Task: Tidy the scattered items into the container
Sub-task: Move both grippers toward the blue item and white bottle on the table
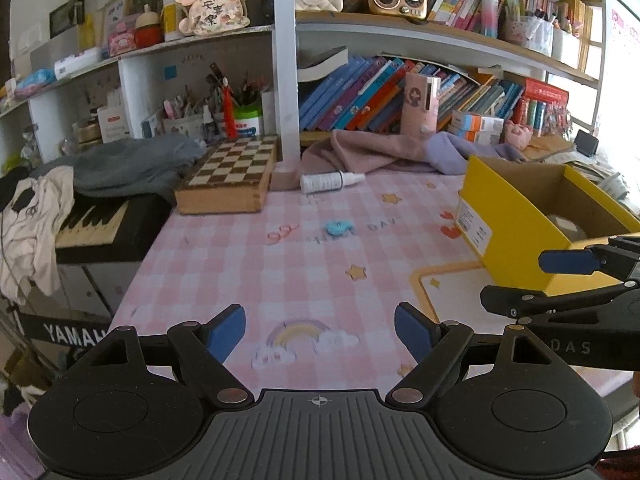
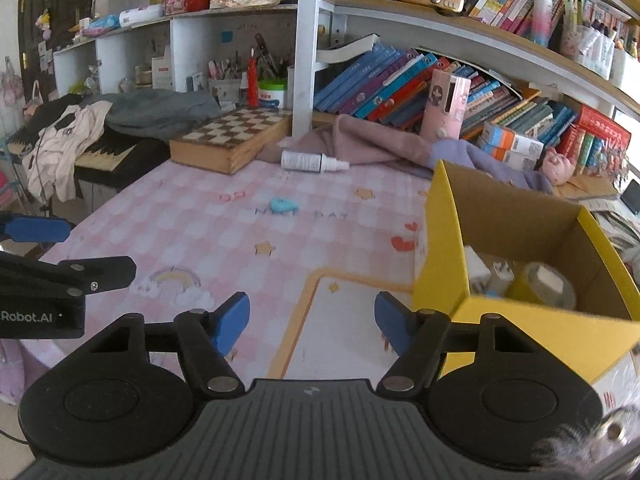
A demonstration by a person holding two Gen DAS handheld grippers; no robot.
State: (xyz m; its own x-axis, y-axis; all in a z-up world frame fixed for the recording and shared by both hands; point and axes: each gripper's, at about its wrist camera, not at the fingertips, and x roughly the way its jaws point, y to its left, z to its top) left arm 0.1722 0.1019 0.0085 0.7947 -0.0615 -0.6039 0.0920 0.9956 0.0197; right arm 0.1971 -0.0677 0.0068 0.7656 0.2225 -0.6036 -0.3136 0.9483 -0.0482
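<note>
A yellow cardboard box [image 1: 508, 236] stands on the right of the pink checked table; in the right wrist view the box [image 2: 444, 264] holds a tape roll [image 2: 546, 282] and small white items. A small blue clip [image 1: 338, 227] lies mid-table, also in the right wrist view [image 2: 283, 204]. A white dropper bottle [image 1: 330, 181] lies on its side at the back, also in the right wrist view [image 2: 312, 161]. My left gripper [image 1: 320, 332] is open and empty over the near table. My right gripper [image 2: 312, 322] is open and empty beside the box's near left corner.
A wooden chessboard box [image 1: 230, 176] sits at the back left, beside a keyboard [image 1: 96, 224] with clothes on it. Pink and purple cloths [image 1: 384, 152] lie under the bookshelf. The right gripper shows at the left view's right edge [image 1: 568, 280].
</note>
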